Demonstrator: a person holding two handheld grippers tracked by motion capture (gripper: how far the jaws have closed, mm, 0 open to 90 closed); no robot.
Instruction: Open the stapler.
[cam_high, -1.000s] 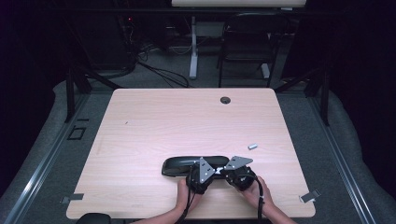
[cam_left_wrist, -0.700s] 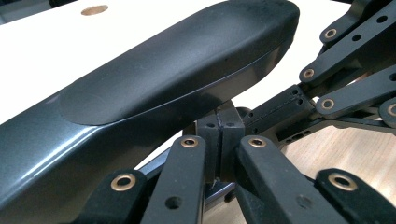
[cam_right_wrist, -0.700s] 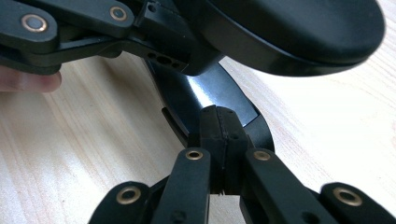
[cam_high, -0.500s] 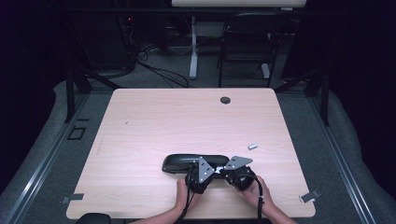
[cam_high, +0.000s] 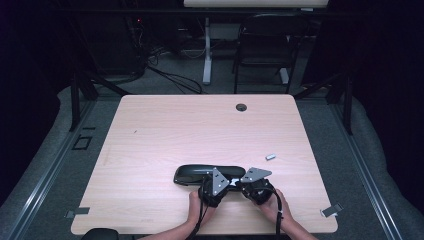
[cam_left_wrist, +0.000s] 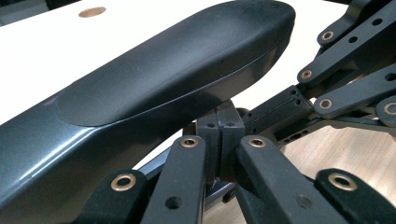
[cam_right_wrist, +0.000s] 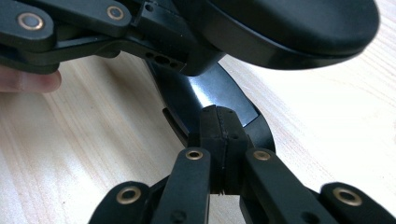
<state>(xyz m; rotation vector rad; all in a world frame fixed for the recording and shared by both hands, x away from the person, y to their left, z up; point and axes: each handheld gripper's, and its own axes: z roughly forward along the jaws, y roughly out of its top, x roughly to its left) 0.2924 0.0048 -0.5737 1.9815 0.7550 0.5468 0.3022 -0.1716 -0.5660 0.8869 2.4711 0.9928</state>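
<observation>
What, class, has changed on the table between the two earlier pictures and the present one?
Nothing visibly changed. The left gripper and right gripper stay side by side with jaws shut at the near edge of the long black case, which lies where it was. The small grey piece to the right has not moved either.

from my seat i count one black glasses case on one wooden table, and two grippers on it: the left gripper and the right gripper (one per hand, two hands). there is one small silver piece near the right edge, one round grommet hole, and one chair behind.
</observation>
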